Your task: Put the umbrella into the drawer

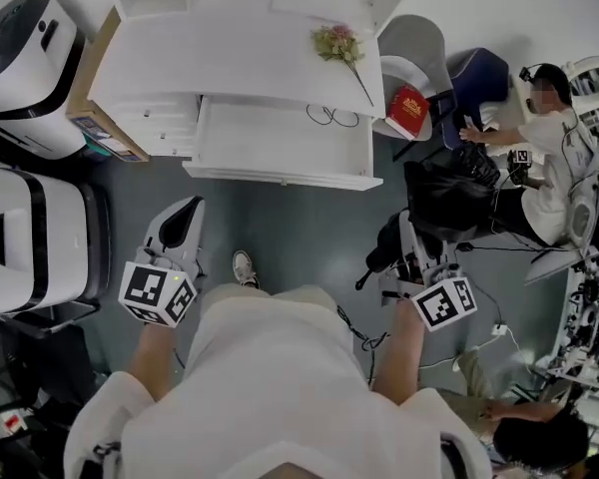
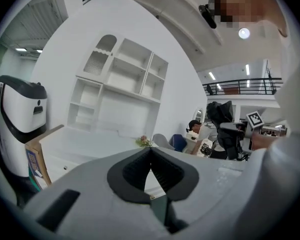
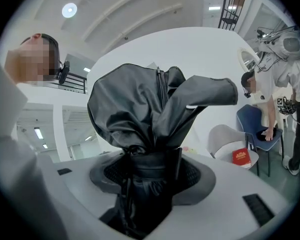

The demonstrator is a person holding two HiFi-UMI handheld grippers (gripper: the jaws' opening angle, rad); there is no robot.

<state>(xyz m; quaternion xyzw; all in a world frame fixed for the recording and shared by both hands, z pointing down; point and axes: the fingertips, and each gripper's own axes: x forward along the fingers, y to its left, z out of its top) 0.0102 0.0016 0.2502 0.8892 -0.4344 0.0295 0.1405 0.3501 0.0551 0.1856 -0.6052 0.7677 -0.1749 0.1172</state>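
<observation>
The black folded umbrella (image 1: 449, 200) is clamped in my right gripper (image 1: 419, 252), held over the grey floor to the right of my body. In the right gripper view its crumpled canopy (image 3: 150, 114) bulges up out of the jaws, and the right gripper (image 3: 150, 169) is shut on its lower end. The white desk (image 1: 230, 58) stands ahead with its wide drawer (image 1: 280, 143) pulled open. A dark cable (image 1: 329, 118) lies in the drawer's right corner. My left gripper (image 1: 188, 208) hovers below the drawer's left end. In its own view the left gripper (image 2: 150, 154) has its pads together with nothing between them.
A flower sprig (image 1: 339, 43) lies on the desk top. A grey chair (image 1: 414, 48) carries a red book (image 1: 407, 111), next to a blue chair (image 1: 479, 73). A person (image 1: 549, 148) sits at the right. Two white machines (image 1: 30, 58) (image 1: 30, 238) and a cardboard box (image 1: 90, 118) are at the left.
</observation>
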